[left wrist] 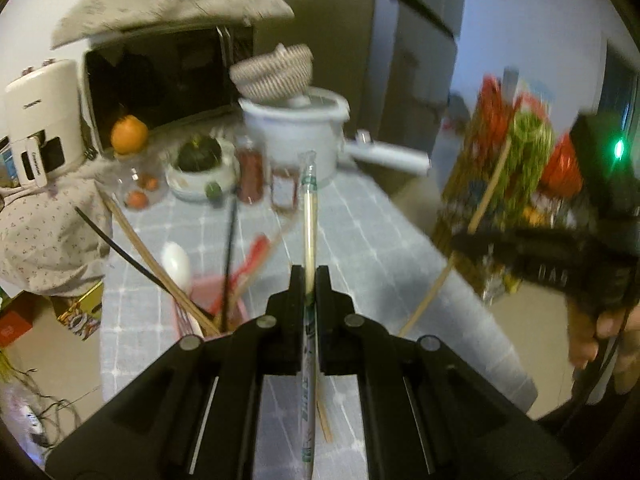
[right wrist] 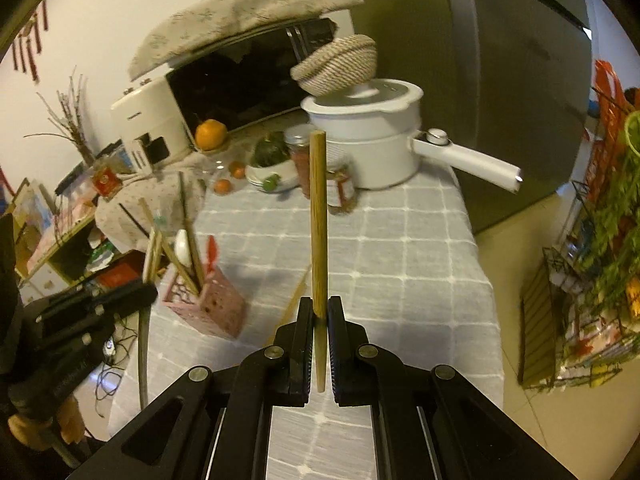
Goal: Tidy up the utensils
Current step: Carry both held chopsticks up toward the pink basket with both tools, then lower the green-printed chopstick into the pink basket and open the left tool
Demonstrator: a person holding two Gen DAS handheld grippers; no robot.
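The left gripper (left wrist: 309, 280) pinches one wrapped pair of chopsticks (left wrist: 309, 216), and the right gripper (right wrist: 319, 312) pinches one bare wooden chopstick (right wrist: 319, 220), both held above the grey checked tablecloth (right wrist: 420, 248). One pink utensil holder (right wrist: 208, 304) stands near the table's left edge with several chopsticks, one white spoon (right wrist: 182, 249) and one red utensil (right wrist: 211, 258) in it. One loose chopstick (right wrist: 295, 296) lies on the cloth beside it, and behind stand one white pot (right wrist: 368, 136) and two jars (right wrist: 320, 168).

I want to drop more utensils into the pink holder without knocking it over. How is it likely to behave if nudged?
The pink holder is probably tippy: it looks small and light, while long chopsticks and a white spoon lean well out above its rim. It likely slides easily on the grey tablecloth too.
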